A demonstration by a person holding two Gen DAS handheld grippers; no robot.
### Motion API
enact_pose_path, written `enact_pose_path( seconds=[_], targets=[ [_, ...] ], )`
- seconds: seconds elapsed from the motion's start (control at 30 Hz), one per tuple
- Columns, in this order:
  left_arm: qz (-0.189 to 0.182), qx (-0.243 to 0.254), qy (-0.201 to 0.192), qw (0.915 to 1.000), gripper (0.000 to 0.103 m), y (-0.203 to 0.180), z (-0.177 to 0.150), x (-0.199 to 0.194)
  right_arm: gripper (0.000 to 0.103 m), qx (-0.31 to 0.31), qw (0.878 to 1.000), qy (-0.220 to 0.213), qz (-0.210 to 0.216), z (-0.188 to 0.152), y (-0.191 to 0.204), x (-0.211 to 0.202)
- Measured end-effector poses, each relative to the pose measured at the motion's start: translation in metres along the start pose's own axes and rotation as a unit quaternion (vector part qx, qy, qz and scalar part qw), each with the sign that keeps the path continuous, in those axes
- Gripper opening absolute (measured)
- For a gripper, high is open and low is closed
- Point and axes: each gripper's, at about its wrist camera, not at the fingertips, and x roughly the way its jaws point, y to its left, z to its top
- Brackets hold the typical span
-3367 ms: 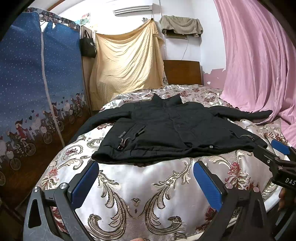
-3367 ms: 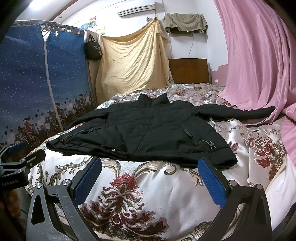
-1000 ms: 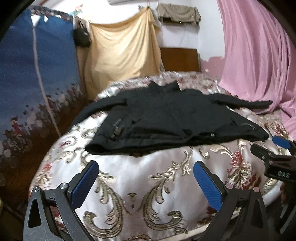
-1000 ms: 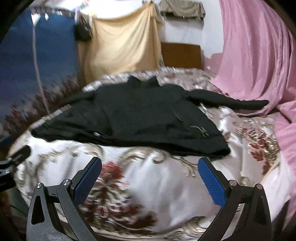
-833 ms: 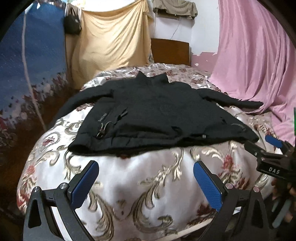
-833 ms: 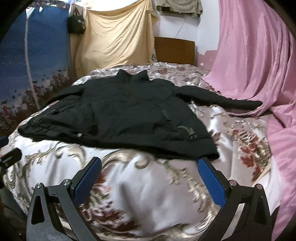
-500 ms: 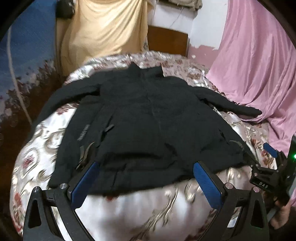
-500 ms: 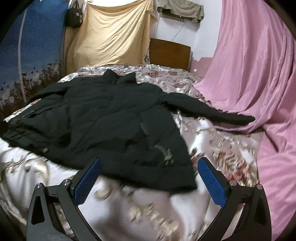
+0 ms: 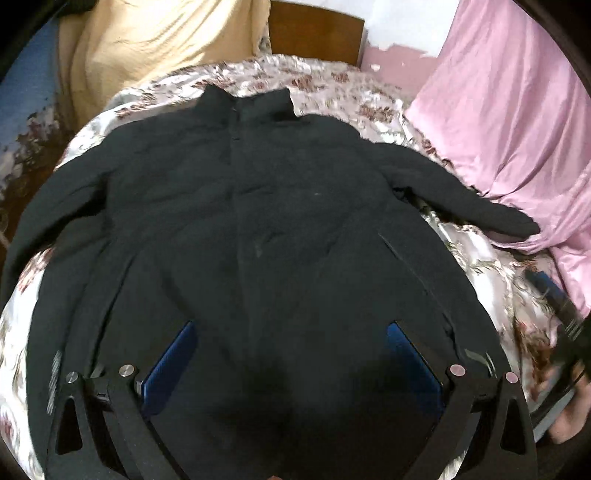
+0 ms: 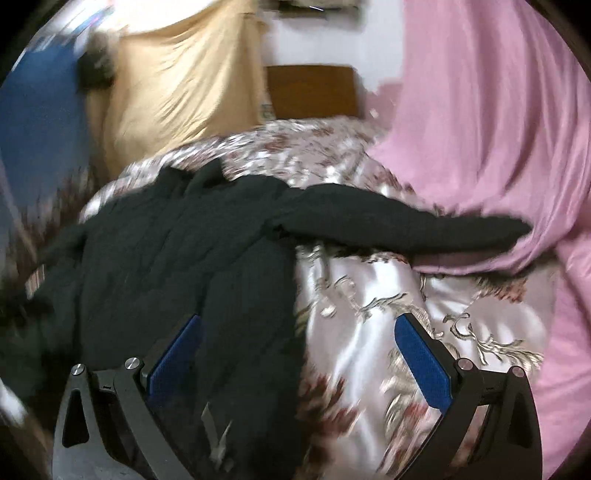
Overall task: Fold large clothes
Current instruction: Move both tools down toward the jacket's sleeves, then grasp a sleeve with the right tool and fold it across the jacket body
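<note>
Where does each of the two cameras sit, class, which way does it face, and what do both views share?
Left wrist: rides the left gripper, above the black jacket hem, facing the headboard; its blue-padded fingers and a hand with the other gripper show.
Right wrist: rides the right gripper, over the jacket's side edge, facing the pink curtain; only its fingers show.
Shared: jacket, floral bedspread, headboard, curtain.

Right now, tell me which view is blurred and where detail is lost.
Right wrist view: motion blur smears the jacket and bedspread. Left wrist view: mostly sharper, fisheye-bowed, but the jacket's near hem sinks into shadow; the right edge is smeared.
</note>
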Motion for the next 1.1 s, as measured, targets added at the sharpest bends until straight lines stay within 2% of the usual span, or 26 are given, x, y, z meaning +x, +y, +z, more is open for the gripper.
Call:
enact_pose_path(
  seconds=[0.07, 0.13, 0.2, 0.3, 0.37, 0.43, 0.5, 0.53, 0.6, 0.67, 0.77, 0.9, 0.93, 0.97, 1.0, 1.07, 1.1],
  targets=[
    [-0.001, -0.001, 0.008, 1.0, 0.103, -0.008, 0.015, 0.018, 0.102, 0.074, 0.997, 0.008, 0.015, 0.021, -0.036, 0.019],
    [0.01, -0.003, 0.008, 0.9999, 0.103, -0.018, 0.036, 0.041, 0.102, 0.149, 0.988, 0.011, 0.03, 0.046, -0.074, 0.042],
    [0.017, -0.002, 0.003, 0.9999, 0.103, -0.027, 0.053, 0.058, 0.102, 0.198, 0.979, 0.012, 0.042, 0.062, -0.102, 0.063],
    [0.016, -0.006, -0.005, 0.9999, 0.103, -0.042, 0.077, 0.084, 0.102, 0.256, 0.967, 0.009, 0.011, 0.074, -0.136, 0.09],
    [0.014, -0.009, -0.011, 0.9998, 0.103, -0.053, 0.092, 0.101, 0.102, 0.295, 0.956, 0.007, -0.007, 0.067, -0.156, 0.102],
    [0.01, -0.012, -0.015, 0.9998, 0.103, -0.063, 0.105, 0.122, 0.102, 0.358, 0.934, -0.008, 0.002, 0.047, -0.181, 0.118],
    [0.014, -0.023, -0.015, 0.9995, 0.103, -0.069, 0.115, 0.145, 0.102, 0.418, 0.908, 0.012, 0.025, 0.033, -0.202, 0.136],
    [0.016, -0.035, -0.013, 0.9992, 0.103, -0.07, 0.117, 0.156, 0.102, 0.432, 0.901, 0.02, 0.042, 0.03, -0.21, 0.145],
    [0.024, -0.049, 0.001, 0.9985, 0.103, -0.069, 0.114, 0.173, 0.102, 0.426, 0.903, 0.002, 0.057, 0.029, -0.212, 0.151],
    [0.03, -0.049, 0.015, 0.9982, 0.103, -0.067, 0.109, 0.184, 0.102, 0.409, 0.91, -0.012, 0.061, 0.031, -0.211, 0.156],
    [0.053, -0.013, 0.006, 0.9985, 0.103, -0.072, 0.105, 0.175, 0.102, 0.402, 0.913, -0.017, 0.068, 0.034, -0.208, 0.165],
    [0.084, 0.013, -0.014, 0.9963, 0.103, -0.075, 0.112, 0.161, 0.102, 0.426, 0.901, -0.034, 0.071, 0.03, -0.215, 0.162],
    [0.086, 0.008, -0.02, 0.9961, 0.103, -0.076, 0.116, 0.158, 0.095, 0.435, 0.897, -0.041, 0.068, 0.029, -0.216, 0.162],
    [0.082, 0.001, -0.022, 0.9964, 0.103, -0.075, 0.121, 0.156, 0.082, 0.437, 0.896, -0.046, 0.066, 0.026, -0.219, 0.159],
    [0.079, -0.008, -0.021, 0.9966, 0.103, -0.074, 0.125, 0.155, 0.074, 0.44, 0.895, -0.05, 0.058, 0.026, -0.221, 0.157],
    [0.071, -0.025, -0.015, 0.997, 0.103, -0.072, 0.134, 0.156, 0.046, 0.448, 0.891, -0.052, 0.046, 0.022, -0.227, 0.154],
    [0.068, -0.028, -0.014, 0.9972, 0.103, -0.073, 0.136, 0.157, 0.037, 0.457, 0.887, -0.054, 0.038, 0.021, -0.23, 0.152]
  ],
)
